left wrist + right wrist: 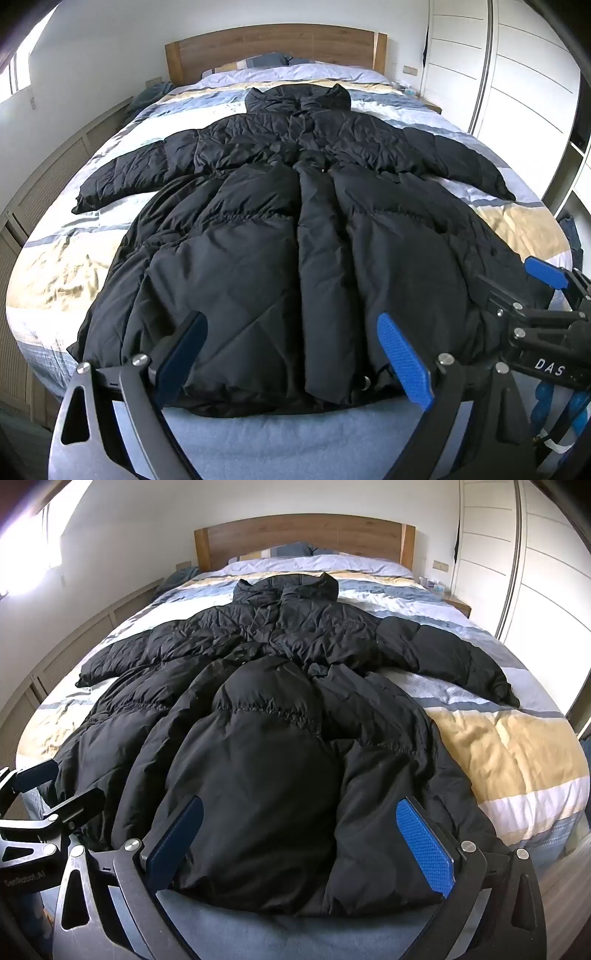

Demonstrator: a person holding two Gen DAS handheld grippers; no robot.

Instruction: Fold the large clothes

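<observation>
Our left gripper (291, 354) and right gripper (299, 842) gape empty above the black puffer coat (295, 229); only the right view shows its hem bunched, on the striped duvet (509, 746).

Daylight, bright and even. Source: overexposed window (35, 528) at upper left of both frames, blown to white glare. Black quilted puffer coat (295, 229) reads dark, with fold detail lost in shadow. Strong fisheye bending of the wooden headboard (275, 46) and white wardrobe doors (546, 572). Black vignette at corners. Focus sharp centrally, soft at edges.
</observation>
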